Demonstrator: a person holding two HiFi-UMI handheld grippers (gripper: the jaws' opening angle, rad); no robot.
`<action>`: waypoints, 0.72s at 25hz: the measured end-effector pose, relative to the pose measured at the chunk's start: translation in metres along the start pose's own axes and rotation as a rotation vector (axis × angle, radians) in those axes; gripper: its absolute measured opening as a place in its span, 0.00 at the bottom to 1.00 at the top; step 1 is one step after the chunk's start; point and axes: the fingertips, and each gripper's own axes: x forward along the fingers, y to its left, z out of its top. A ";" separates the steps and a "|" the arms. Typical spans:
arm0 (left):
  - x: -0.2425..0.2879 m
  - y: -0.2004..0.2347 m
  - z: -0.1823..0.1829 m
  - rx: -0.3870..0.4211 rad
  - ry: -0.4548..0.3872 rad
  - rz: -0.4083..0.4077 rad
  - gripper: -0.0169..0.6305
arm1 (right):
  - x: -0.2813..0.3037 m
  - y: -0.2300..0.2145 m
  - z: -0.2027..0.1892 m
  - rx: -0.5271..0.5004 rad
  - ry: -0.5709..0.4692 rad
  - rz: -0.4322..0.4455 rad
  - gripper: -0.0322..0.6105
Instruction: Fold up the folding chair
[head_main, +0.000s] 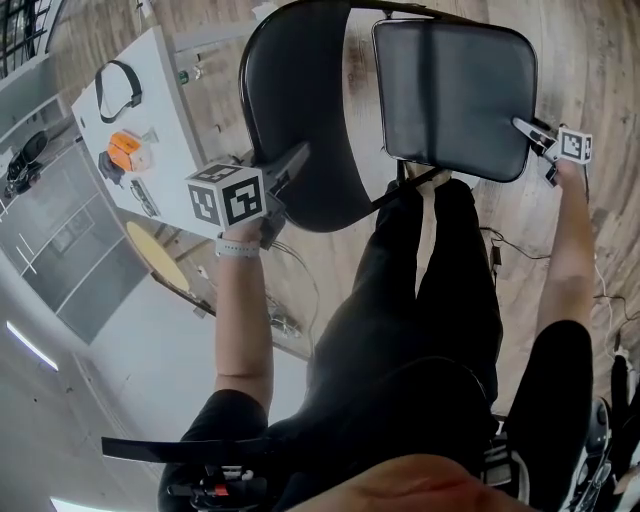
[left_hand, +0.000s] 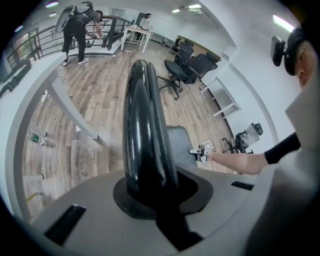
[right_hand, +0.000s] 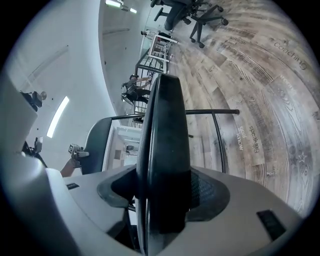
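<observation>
**A:** Where is the black metal folding chair (head_main: 400, 110)?

**B:** It stands open on the pale wood-plank floor (head_main: 590, 60), just in front of the person's legs (head_main: 430, 300). The left tongs (head_main: 290, 165) are clamped narrowly on the rim of its glossy black curved backrest (head_main: 300, 90). The right tongs (head_main: 530, 130) are set wide and grip the edge of its thick black padded seat (head_main: 455, 95).

**A:** What could go wrong?

**B:** Probably a slip. The backrest rim is slick and rounded, so a pull could slide it out of the left tongs. The right tongs hold only the margin of the soft cushion, which may squeeze free as the seat swings up. A freed seat would likely drop back. An uneven pull might also tip the frame against the legs.

**A:** And around it?

**B:** A white surface (head_main: 165, 70) stands near the backrest, carrying an orange object (head_main: 127, 150) and a black strap (head_main: 120, 85). A toppling chair could strike it. Farther off are black office chairs (left_hand: 187, 67) and a metal railing (left_hand: 30, 45).
</observation>
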 end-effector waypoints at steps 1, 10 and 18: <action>-0.002 -0.002 0.000 0.003 0.001 0.000 0.11 | -0.004 -0.004 -0.002 -0.009 0.011 -0.056 0.50; -0.037 0.004 0.002 0.000 0.015 0.033 0.11 | 0.018 0.100 -0.005 -0.014 -0.002 0.250 0.44; -0.077 0.046 0.001 -0.007 0.018 0.018 0.11 | 0.044 0.183 -0.010 -0.026 0.005 0.354 0.37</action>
